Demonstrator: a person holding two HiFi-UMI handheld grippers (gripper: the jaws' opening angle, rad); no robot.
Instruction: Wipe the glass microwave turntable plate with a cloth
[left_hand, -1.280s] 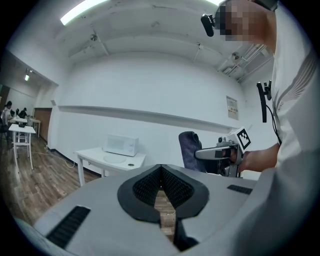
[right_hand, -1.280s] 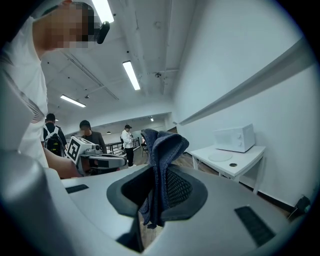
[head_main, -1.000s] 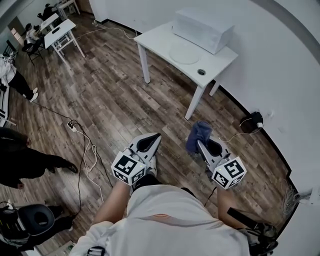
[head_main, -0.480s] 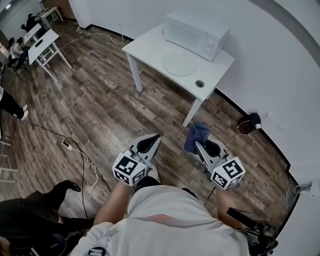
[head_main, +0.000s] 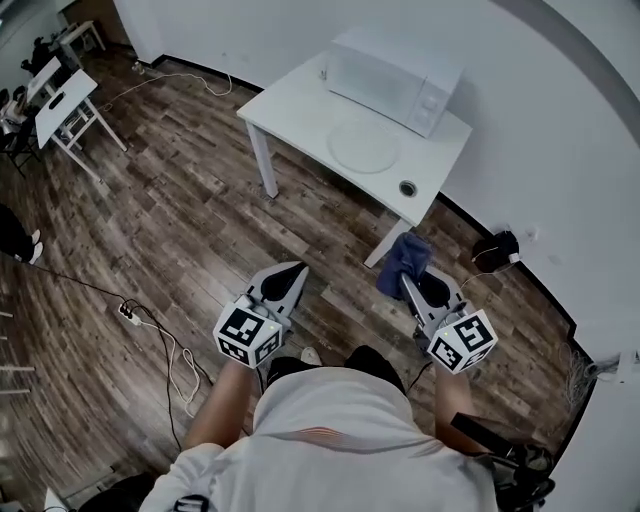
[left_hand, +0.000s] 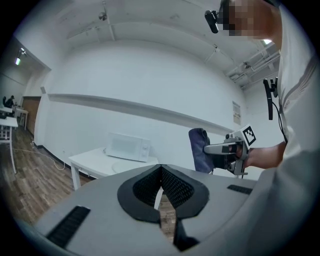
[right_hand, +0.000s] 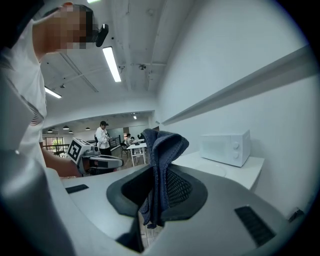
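Wood flooring lies between the person and the white table (head_main: 290, 105). Right gripper (head_main: 410, 287) is clamped on the folded blue cloth (head_main: 403, 258), which stands upright, probably carried ready for wiping. Left gripper (head_main: 288, 281) has its jaws together on nothing. Glass turntable plate (head_main: 365, 146) lies flat on the table before the microwave (head_main: 385, 75), well apart from both grippers.

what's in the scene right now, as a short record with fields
plate: round clear glass turntable plate, lying on white table in front of white microwave oven
cloth: folded dark blue cloth, clamped in right tongs
left tongs: shut, empty
position: both tongs held over wooden floor, short of the table
wiping: not begun
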